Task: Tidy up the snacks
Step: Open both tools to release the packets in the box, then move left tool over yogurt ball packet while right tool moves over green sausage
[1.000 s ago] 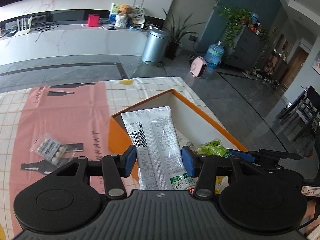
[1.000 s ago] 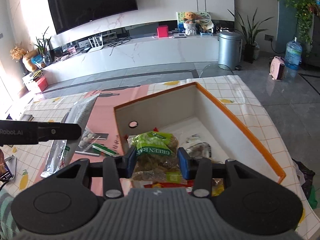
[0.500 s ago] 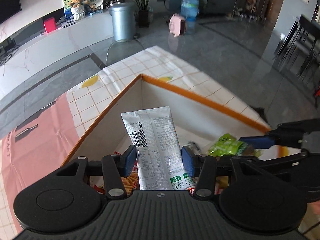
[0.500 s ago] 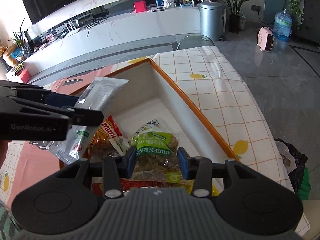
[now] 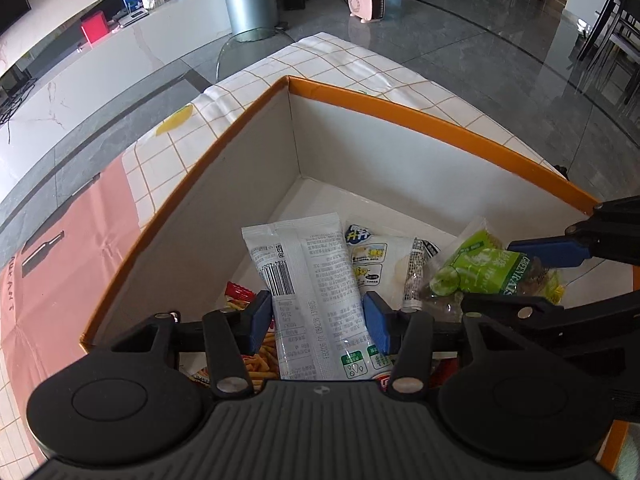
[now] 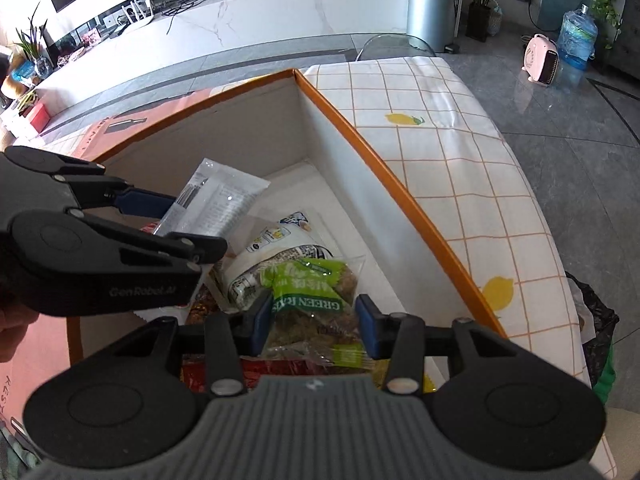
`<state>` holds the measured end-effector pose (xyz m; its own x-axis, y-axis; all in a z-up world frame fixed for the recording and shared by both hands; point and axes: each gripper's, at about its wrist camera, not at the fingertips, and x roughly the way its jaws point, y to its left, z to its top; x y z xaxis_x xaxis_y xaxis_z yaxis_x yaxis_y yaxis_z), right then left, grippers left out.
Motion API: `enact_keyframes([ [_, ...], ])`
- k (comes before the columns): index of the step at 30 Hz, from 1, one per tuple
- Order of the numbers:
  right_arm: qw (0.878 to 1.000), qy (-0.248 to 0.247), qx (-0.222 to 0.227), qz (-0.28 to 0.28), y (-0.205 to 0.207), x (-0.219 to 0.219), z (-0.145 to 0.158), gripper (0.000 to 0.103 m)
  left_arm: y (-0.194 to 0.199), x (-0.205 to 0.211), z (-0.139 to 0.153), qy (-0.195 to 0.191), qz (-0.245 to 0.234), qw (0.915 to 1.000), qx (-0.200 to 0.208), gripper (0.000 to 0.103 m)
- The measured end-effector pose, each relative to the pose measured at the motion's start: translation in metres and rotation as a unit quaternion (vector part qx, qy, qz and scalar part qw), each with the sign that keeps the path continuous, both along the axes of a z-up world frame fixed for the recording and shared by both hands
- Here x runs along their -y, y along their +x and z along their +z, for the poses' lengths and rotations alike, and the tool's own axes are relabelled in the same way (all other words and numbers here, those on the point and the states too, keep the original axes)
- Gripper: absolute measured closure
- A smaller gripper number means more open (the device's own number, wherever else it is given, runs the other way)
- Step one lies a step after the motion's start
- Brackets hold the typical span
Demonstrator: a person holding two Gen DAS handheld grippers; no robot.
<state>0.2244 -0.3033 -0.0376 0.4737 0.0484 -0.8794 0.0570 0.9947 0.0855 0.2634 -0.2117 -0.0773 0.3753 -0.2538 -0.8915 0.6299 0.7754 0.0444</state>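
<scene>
A white box with an orange rim (image 5: 400, 108) (image 6: 380, 160) stands on the table. My left gripper (image 5: 318, 314) (image 6: 188, 224) is shut on a long white packet (image 5: 308, 272) (image 6: 220, 200) with a barcode, held low inside the box. Just to its right, my right gripper (image 6: 312, 320) (image 5: 520, 278) is shut on a green raisin bag (image 6: 308, 292) (image 5: 480, 268), also down in the box. Beneath them lie a white and yellow pack (image 5: 368, 256) (image 6: 272, 240) and a red pack of fries (image 5: 256, 356).
The far half of the box floor (image 5: 360, 204) is bare. A checked tablecloth with lemons (image 6: 440, 152) covers the table, with a pink mat (image 5: 72, 248) left of the box. The table edge runs close on the right, above a black bag (image 6: 596, 320) on the floor.
Both grippers came down into the box with their packets. The left one swung from beside the pink mat to over the box, and its wrist rolled.
</scene>
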Motion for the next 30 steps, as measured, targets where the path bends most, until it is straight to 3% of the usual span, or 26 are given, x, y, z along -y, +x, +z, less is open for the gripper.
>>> enact_keyframes([
  [5,1.0,-0.029,-0.009,0.003,-0.002,-0.006,0.002,0.057,-0.002,-0.005,0.002,-0.02,0.002,0.9997,0.011,0.036],
  [7,0.999,-0.041,-0.006,0.003,-0.005,-0.008,0.006,0.051,-0.004,-0.01,0.007,-0.038,0.003,0.9992,0.008,0.032],
  [14,0.998,-0.041,0.047,-0.014,-0.03,-0.019,0.041,0.042,-0.036,-0.048,0.05,-0.1,0.03,0.9935,0.044,0.024],
  [22,0.989,-0.003,0.145,0.004,-0.073,-0.082,0.084,0.036,-0.079,-0.118,0.092,-0.099,0.121,0.9824,0.102,0.019],
  [27,0.983,0.004,0.18,0.022,-0.09,-0.133,0.083,0.036,-0.097,-0.177,0.089,-0.125,0.196,0.9676,0.099,0.019],
  [30,0.982,0.015,0.188,0.029,-0.095,-0.162,0.07,0.036,-0.097,-0.205,0.079,-0.121,0.232,0.9609,0.091,0.019],
])
